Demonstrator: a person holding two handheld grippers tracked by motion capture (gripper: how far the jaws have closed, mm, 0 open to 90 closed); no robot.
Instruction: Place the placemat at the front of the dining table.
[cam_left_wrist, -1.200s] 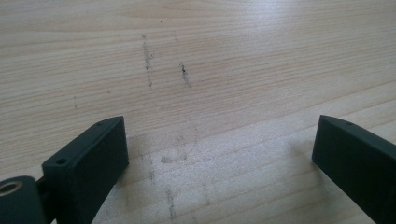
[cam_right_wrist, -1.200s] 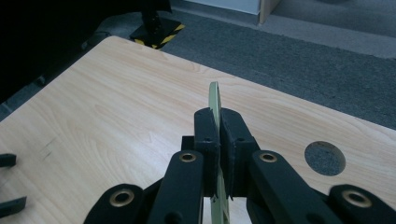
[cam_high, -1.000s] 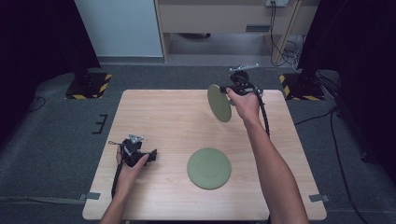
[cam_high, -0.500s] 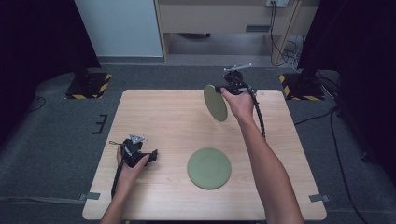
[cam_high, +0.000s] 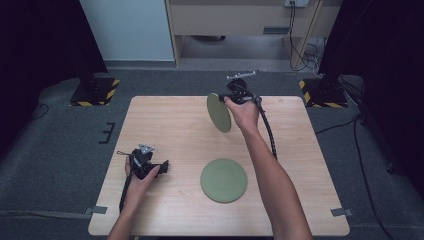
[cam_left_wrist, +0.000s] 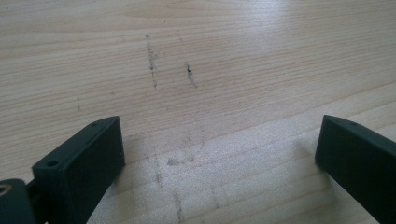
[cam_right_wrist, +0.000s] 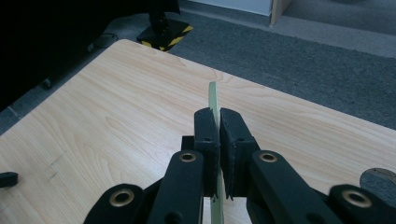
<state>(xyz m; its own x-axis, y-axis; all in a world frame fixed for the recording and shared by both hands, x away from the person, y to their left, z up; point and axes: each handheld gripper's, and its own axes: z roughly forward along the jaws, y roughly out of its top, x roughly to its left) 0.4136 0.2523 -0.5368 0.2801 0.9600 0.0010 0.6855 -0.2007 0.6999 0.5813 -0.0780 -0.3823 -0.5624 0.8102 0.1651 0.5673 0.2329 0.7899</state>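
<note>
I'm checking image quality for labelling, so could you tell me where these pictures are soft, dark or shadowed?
High view: table evenly lit, room sides nearly black. Left gripper view: wood grain sharp, near jaws soft, faint shadows beneath them. Right gripper view: jaws crisp on the green plate, left background dark.

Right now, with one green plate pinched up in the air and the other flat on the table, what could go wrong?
1. The right gripper holds the raised plate only by its thin rim, edge-on; it might pivot or slip out.
2. If it drops, it could hit the table or the flat plate nearer the person.
3. The left gripper rests open on the wood, too far off to catch it.
</note>
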